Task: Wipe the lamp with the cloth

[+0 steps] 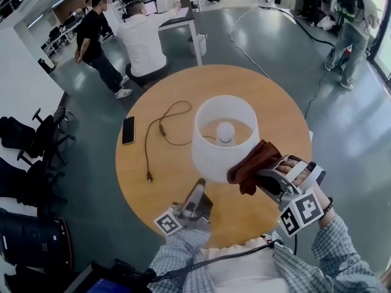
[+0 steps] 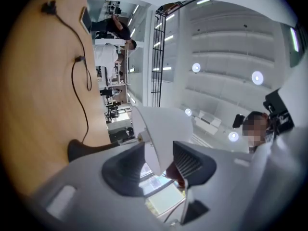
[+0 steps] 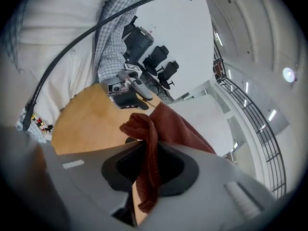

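A round counter (image 1: 153,182) carried a white-shaded lamp (image 1: 214,157). The left hand-held gripper (image 2: 159,160) stood spread around the shade's rim; the right hand-held gripper (image 3: 149,165) pinched a rust-red cloth (image 1: 250,163) at the shade's side — so loosely steadied, the lamp could tip under wiping.

The round worktop (image 1: 153,185) looks like pale wood, smooth with a soft sheen. At its centre, the lamp (image 1: 214,154) has a white, matt, smooth shade that lets light through. The cloth (image 1: 250,163), at the shade's 4 o'clock, is rust-red, matt and nubbly. The left tool (image 1: 198,189) and right tool (image 1: 261,176) look like matt grey plastic with dark pads (image 2: 185,160), the left's ribbed. The phone (image 1: 128,130) at 9 o'clock is glossy black. The grey floor (image 1: 342,139) is polished.
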`<state>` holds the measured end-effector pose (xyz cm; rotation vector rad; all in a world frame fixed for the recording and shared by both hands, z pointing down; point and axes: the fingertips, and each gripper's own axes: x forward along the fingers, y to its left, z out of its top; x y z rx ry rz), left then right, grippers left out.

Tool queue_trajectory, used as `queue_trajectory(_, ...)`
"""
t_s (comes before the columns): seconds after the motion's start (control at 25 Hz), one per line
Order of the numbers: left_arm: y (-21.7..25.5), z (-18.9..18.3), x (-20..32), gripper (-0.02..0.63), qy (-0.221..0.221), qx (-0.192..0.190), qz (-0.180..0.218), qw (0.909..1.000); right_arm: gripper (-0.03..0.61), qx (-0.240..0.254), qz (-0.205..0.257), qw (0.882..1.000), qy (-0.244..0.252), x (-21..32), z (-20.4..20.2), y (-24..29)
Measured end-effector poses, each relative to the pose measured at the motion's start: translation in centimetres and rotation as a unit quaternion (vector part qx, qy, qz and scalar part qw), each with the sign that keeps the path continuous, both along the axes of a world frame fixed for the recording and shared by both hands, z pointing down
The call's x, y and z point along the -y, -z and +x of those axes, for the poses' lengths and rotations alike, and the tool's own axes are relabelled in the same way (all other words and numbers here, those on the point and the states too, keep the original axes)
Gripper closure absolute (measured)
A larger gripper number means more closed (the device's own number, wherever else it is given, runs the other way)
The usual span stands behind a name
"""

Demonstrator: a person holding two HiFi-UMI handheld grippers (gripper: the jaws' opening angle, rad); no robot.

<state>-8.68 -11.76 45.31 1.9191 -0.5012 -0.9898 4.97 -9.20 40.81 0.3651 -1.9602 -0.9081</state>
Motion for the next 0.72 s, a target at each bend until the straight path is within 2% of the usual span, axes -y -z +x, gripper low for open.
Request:
queue_trajectory(0.12,0.7,-2.7,0.4,0.439,0.025,0.066,0.026,0.9972,0.517,0.001,0.000,1.000,0.002,0.1,-0.2,0.0)
queue_trajectory(0.2,2.2,-4.2,1.0,0.432,0.037,0.127,0.056,0.9896,0.518,0.003,0.000,1.000,0.004,0.1,-0.2,0.1)
queue_trajectory(0.28,4.2,-5.3,1.7,0.423,0.042,0.189,0.091,0.9768,0.518,0.005,0.000,1.000,0.004,0.0,-0.1,0.1)
queue_trajectory(0.36,6.6,-5.9,2.6,0.419,0.033,0.259,0.133,0.9562,0.518,0.006,0.001,1.000,0.004,0.0,0.0,0.1)
queue_trajectory(0.4,7.9,-5.9,2.9,0.419,0.024,0.296,0.157,0.9418,0.518,0.007,0.001,1.000,0.004,0.1,-0.1,0.1)
queue_trajectory(0.48,10.6,-5.4,3.5,0.419,0.004,0.366,0.207,0.9072,0.517,0.008,0.002,1.000,0.005,0.1,-0.2,0.2)
queue_trajectory(0.6,14.9,-3.9,4.1,0.419,-0.007,0.440,0.276,0.8547,0.517,0.011,0.003,1.000,0.007,0.1,-0.3,0.3)
queue_trajectory(0.64,16.0,-3.2,4.3,0.419,-0.013,0.464,0.297,0.8343,0.517,0.013,0.004,1.000,0.007,0.1,-0.3,0.3)
queue_trajectory(0.68,16.8,-2.4,4.4,0.417,-0.025,0.493,0.318,0.8093,0.517,0.014,0.005,1.000,0.006,0.1,-0.3,0.3)
queue_trajectory(0.72,17.3,-1.6,4.5,0.412,-0.041,0.526,0.337,0.7796,0.517,0.014,0.005,1.000,0.006,0.1,-0.3,0.3)
